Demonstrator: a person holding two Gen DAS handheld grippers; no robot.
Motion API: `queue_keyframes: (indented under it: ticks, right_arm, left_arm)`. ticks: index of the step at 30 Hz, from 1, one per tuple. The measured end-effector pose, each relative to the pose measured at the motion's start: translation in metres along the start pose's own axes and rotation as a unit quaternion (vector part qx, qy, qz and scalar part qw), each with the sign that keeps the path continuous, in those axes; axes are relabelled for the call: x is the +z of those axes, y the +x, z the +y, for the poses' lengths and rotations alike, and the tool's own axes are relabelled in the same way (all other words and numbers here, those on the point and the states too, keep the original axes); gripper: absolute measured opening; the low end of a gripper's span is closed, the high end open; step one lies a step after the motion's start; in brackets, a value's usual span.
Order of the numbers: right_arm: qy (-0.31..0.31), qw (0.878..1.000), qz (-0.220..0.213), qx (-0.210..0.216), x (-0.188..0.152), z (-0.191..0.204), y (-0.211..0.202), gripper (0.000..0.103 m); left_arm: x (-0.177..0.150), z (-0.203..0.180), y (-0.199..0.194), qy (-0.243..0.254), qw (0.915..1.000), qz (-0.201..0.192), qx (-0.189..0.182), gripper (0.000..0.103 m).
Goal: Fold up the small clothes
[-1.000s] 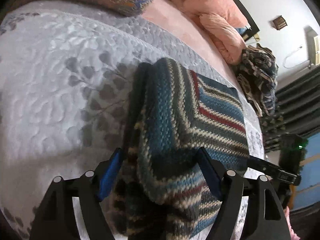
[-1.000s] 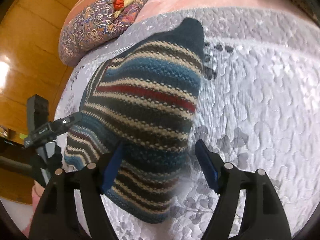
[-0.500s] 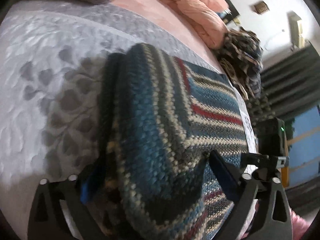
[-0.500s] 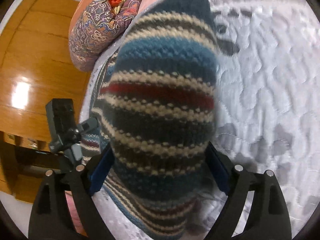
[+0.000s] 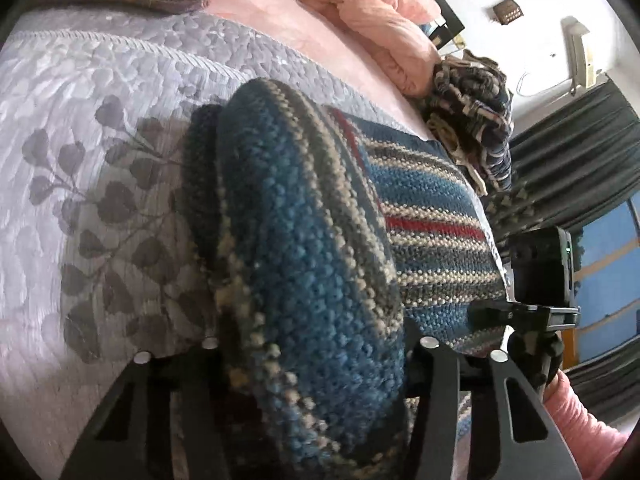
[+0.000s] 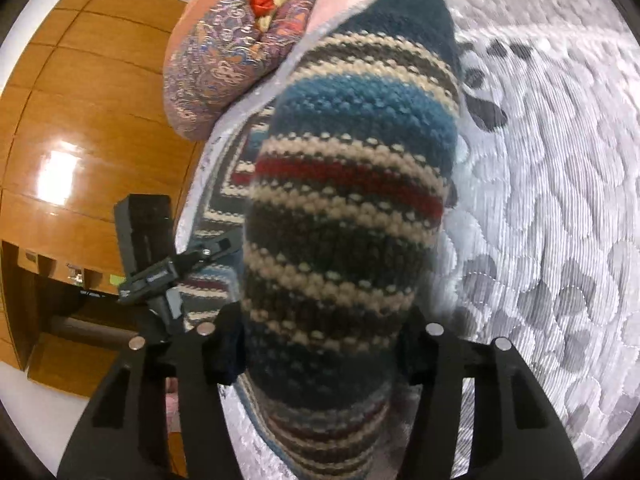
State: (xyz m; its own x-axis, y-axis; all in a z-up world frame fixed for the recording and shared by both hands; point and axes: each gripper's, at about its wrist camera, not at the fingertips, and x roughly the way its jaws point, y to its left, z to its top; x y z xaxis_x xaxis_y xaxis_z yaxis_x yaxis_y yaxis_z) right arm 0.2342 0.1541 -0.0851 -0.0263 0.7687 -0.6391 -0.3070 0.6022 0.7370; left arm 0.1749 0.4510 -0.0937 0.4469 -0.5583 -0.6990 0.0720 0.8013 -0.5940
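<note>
A striped knit garment (image 5: 432, 216) in blue, cream, grey and red lies on a grey-lilac quilted bedspread (image 5: 100, 120). My left gripper (image 5: 316, 360) is shut on a thick bunched fold of its near edge, which hides the fingertips. In the right wrist view the same garment (image 6: 352, 184) bulges up between the fingers of my right gripper (image 6: 320, 352), also shut on a fold. Each view shows the other tool: the right gripper's body (image 5: 536, 280) at the garment's far side, the left one (image 6: 160, 260) past its left edge. A pink sleeve (image 5: 580, 424) shows at lower right.
A second crumpled dark patterned knit (image 5: 472, 120) lies beyond the garment, by pink bedding (image 5: 360, 8). A paisley quilt roll (image 6: 240, 40) sits at the head of the bed. A wooden wardrobe (image 6: 80, 120) stands past the bed edge; dark curtains (image 5: 572, 160) hang behind.
Both grippers pushed in over the garment's edge and their fingers narrowed onto it. The fold has bunched up and risen, filling more of each view.
</note>
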Motion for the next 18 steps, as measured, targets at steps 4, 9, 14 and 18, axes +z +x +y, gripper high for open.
queue_keyframes:
  ticks: [4,9,14,18]
  right_arm:
    - [-0.004,1.000,0.000,0.011,-0.002,0.004,-0.017,0.054]
    - [-0.025,1.000,0.002,0.008,-0.016,0.010,-0.053,0.053]
    - [-0.039,0.999,-0.001,-0.005,-0.030,0.017,-0.090,0.053]
    - [-0.042,0.999,0.004,-0.015,-0.053,0.014,-0.130,0.053]
  left_arm:
    - [-0.005,-0.010,-0.010,-0.012,0.9993,-0.016,-0.033,0.044]
    - [-0.016,-0.051,-0.007,0.008,0.9989,-0.012,-0.045,0.044]
    - [-0.027,-0.089,0.000,0.010,0.9985,-0.006,-0.053,0.044]
    - [-0.047,-0.131,0.006,0.017,0.9977,0.007,-0.065,0.044]
